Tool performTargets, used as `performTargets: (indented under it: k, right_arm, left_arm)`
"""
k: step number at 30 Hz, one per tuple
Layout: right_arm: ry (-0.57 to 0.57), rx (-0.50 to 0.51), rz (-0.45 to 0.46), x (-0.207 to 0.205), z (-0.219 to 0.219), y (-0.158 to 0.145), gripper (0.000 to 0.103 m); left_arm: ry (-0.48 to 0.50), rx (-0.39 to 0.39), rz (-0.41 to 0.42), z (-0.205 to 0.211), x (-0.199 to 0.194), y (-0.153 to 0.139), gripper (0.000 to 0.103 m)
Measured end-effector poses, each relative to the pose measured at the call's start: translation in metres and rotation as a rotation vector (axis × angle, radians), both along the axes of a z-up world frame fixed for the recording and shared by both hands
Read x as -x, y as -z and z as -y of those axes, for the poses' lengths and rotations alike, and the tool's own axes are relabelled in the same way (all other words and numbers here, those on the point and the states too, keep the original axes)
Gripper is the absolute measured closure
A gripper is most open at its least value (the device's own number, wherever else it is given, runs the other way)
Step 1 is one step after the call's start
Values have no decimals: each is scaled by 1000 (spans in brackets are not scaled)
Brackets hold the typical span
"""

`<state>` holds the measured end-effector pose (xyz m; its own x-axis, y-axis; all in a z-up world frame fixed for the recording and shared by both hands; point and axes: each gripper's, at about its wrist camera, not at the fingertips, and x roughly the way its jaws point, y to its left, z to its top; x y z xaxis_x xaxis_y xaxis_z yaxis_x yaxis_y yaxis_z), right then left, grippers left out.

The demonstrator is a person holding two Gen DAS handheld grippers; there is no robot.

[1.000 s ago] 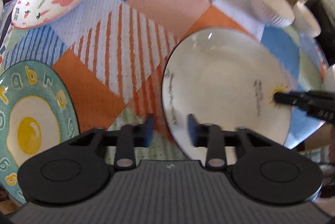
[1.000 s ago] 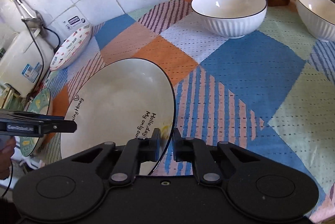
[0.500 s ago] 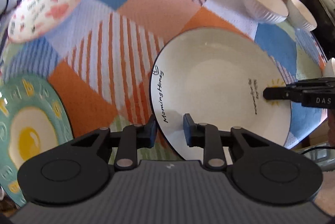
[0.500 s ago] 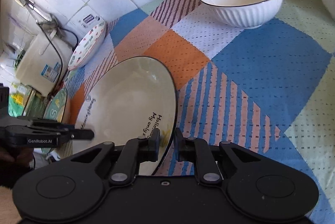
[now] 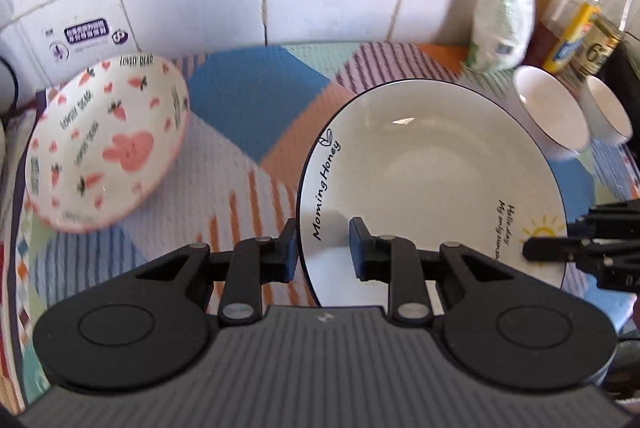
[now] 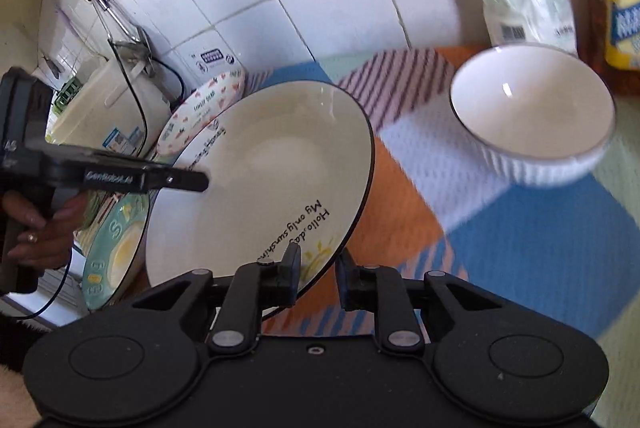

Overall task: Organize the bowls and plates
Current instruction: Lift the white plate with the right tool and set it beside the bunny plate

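Note:
A white plate (image 5: 432,179) lettered "Morning Honey" hangs above the patchwork cloth, gripped from two sides. My left gripper (image 5: 323,248) is shut on its near rim by the lettering. My right gripper (image 6: 318,270) straddles the opposite rim at the sun drawing; its jaws are opening, and cloth shows between the rim and the outer finger (image 6: 346,280). Across the plate (image 6: 260,179), the left gripper's fingers (image 6: 180,181) reach in from the left. The pink carrot-and-rabbit plate (image 5: 108,147) lies at the left by the wall. A green egg plate (image 6: 116,252) sits partly under the white plate's edge.
Two white ribbed bowls (image 5: 552,115) (image 5: 610,115) stand at the back right. A bag (image 5: 504,19) and oil bottles (image 5: 576,23) line the tiled wall behind them. A rice cooker (image 6: 108,111) with a cord stands at the far left. A hand (image 6: 44,224) holds the left gripper.
Both grippers carried the white plate up and toward the back wall, nearer the pink plate. The right jaws have widened on the rim. The green egg plate has left the left wrist view.

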<state>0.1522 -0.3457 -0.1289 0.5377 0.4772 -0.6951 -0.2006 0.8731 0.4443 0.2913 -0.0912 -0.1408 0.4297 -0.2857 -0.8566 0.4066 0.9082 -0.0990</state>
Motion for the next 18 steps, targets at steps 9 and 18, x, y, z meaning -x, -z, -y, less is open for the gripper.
performTargets:
  k: [9,18]
  right_arm:
    - [-26,117,60,-33,-11,15,75]
    - [75,116,23,-51,-15,24,74]
  left_arm:
    - [49,-78,-32,21,-52,7,77]
    - [66,-115,-72,36,-91,16,73]
